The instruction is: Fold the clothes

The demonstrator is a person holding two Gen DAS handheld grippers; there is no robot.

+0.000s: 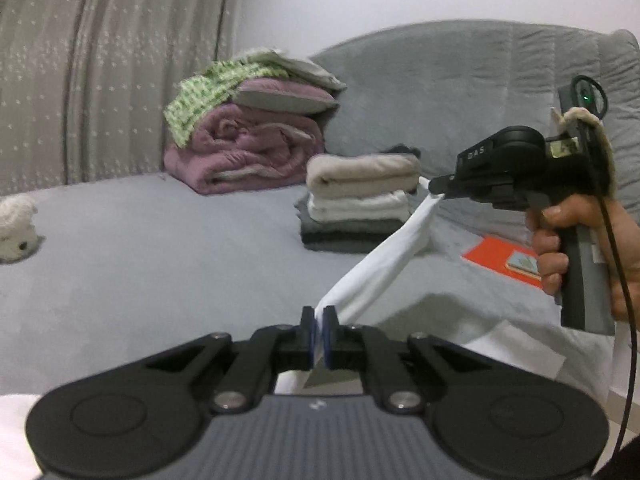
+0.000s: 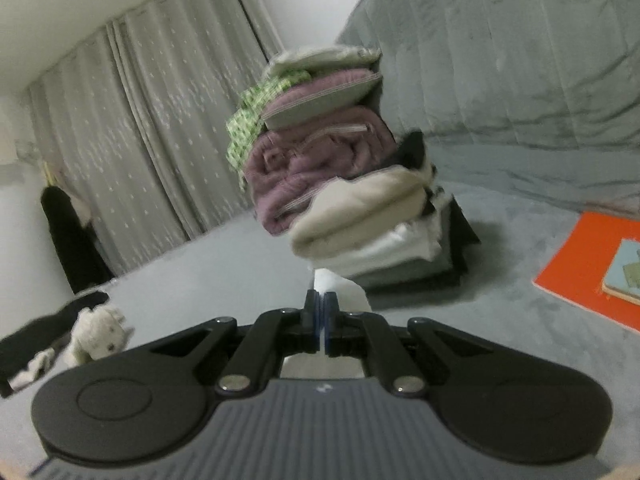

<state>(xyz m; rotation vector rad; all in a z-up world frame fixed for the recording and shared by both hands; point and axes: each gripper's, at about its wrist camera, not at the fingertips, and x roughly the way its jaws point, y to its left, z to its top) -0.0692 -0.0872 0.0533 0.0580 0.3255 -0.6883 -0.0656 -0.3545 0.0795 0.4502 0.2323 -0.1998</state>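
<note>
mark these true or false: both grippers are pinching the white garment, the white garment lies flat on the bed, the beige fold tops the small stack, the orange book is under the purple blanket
1. Both the left gripper and right gripper pinch the white garment: true.
2. The garment lies flat on the bed: false, it hangs stretched between the grippers.
3. A beige fold tops the small stack: true.
4. The orange book sits under the purple blanket: false, it lies apart on the bed with a phone on it.

The white garment (image 1: 376, 264) ran out of sight below the left gripper (image 1: 319, 336). The orange book (image 2: 592, 268) was cut off at the frame edge. The stuffed toy (image 1: 16, 228) was blurred.
</note>
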